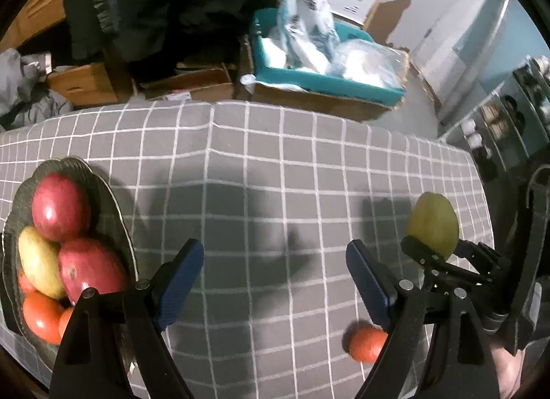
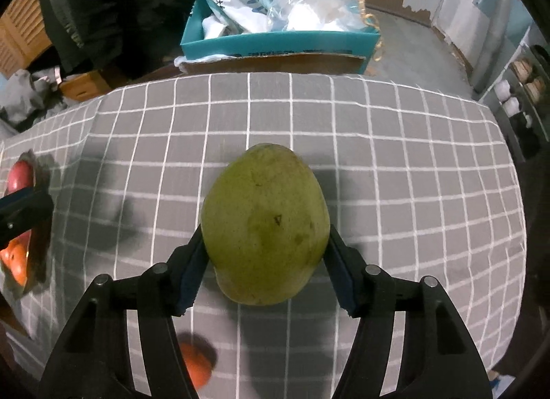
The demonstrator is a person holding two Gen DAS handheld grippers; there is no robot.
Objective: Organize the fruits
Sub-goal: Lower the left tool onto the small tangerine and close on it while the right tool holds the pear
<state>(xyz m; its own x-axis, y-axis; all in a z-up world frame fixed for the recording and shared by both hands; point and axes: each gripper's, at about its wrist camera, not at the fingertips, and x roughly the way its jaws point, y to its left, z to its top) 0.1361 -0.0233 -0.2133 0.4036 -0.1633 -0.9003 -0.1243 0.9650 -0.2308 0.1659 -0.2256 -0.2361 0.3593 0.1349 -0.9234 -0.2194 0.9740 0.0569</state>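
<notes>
The right gripper (image 2: 264, 261) pinches the green mango (image 2: 264, 223) — carry it level to the plate (image 1: 113, 199). The left gripper (image 1: 275, 282), spread and empty, should stay clear.

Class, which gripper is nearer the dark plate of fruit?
Left. The left gripper hangs open right beside the plate; the right gripper, clamped on the green mango, is farther across the cloth.

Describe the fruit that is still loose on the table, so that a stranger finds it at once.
On the grey checked tablecloth, look away from the dark plate of fruit. The small orange fruit lies alone on the cloth. Unlike the green mango, no tongs hold it.
</notes>
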